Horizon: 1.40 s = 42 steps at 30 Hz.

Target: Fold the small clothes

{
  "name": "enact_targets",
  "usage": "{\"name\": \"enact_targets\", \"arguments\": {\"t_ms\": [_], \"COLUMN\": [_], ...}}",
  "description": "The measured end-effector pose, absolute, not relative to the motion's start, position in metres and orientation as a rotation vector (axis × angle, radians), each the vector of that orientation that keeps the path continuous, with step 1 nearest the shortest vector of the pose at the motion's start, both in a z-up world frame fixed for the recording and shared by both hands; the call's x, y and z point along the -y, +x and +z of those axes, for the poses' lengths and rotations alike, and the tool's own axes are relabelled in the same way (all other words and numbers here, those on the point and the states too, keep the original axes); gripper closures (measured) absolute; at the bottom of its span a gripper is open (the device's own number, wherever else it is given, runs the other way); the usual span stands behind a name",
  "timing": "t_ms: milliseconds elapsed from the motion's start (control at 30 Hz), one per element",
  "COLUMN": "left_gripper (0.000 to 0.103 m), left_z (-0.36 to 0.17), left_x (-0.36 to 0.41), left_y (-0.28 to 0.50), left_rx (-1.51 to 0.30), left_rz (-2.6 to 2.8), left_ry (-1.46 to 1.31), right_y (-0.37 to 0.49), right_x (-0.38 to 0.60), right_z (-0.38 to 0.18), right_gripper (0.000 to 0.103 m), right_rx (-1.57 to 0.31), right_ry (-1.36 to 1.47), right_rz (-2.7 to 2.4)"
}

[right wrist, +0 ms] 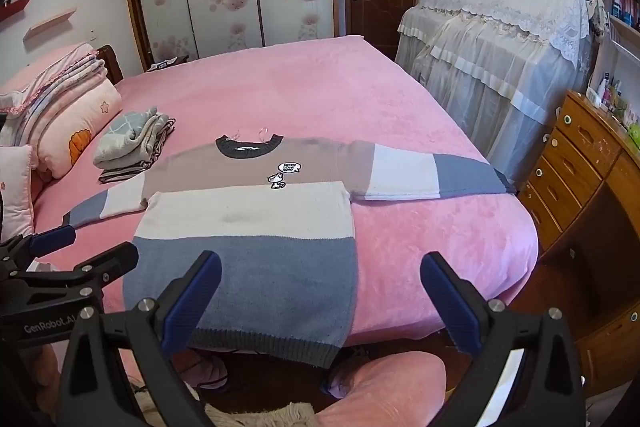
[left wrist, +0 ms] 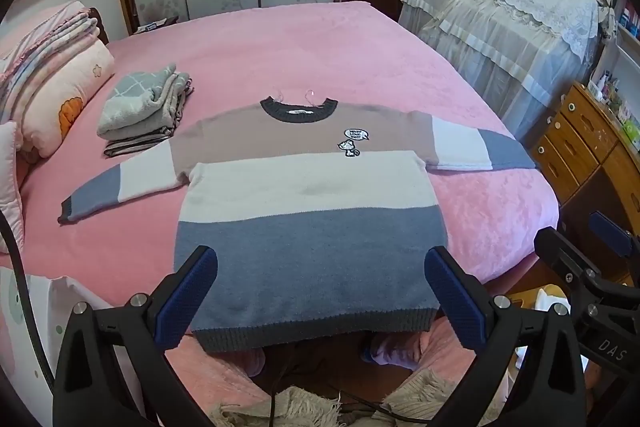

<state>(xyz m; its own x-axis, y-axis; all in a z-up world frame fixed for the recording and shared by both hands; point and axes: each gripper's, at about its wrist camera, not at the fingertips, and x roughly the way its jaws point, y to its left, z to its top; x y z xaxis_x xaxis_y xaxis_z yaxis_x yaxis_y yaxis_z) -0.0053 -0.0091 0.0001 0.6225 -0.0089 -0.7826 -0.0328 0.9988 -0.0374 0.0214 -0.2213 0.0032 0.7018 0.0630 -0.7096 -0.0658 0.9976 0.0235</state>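
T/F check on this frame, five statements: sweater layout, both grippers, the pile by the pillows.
1. The striped sweater lies flat on the pink bed with both sleeves spread out. True.
2. The left gripper is shut on the sweater's hem. False: it is open and holds nothing.
3. The right gripper is open and empty. True.
4. The sweater's collar points toward the cameras. False: the collar lies at the far end, and the dark hem is nearest.
5. A pile of folded clothes sits on the bed beyond the sweater's left sleeve. True.
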Motion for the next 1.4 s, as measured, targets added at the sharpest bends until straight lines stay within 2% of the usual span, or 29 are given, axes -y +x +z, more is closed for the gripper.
{"name": "enact_targets", "arguments": {"t_ms": [1400], "left_gripper": [0.001], "left_z": [-0.001], "left_x": [0.008], "left_y": [0.010], "left_rx": [-0.915], "left_rz": [0.011], "left_ry": [-0.058], "right_y": [0.023], "right_x": [0.207], "right_z": [-0.002], "right_gripper": [0.003], "right_rx": [-0.795], "right_ry": [0.014], "right_rz": [0.086]}}
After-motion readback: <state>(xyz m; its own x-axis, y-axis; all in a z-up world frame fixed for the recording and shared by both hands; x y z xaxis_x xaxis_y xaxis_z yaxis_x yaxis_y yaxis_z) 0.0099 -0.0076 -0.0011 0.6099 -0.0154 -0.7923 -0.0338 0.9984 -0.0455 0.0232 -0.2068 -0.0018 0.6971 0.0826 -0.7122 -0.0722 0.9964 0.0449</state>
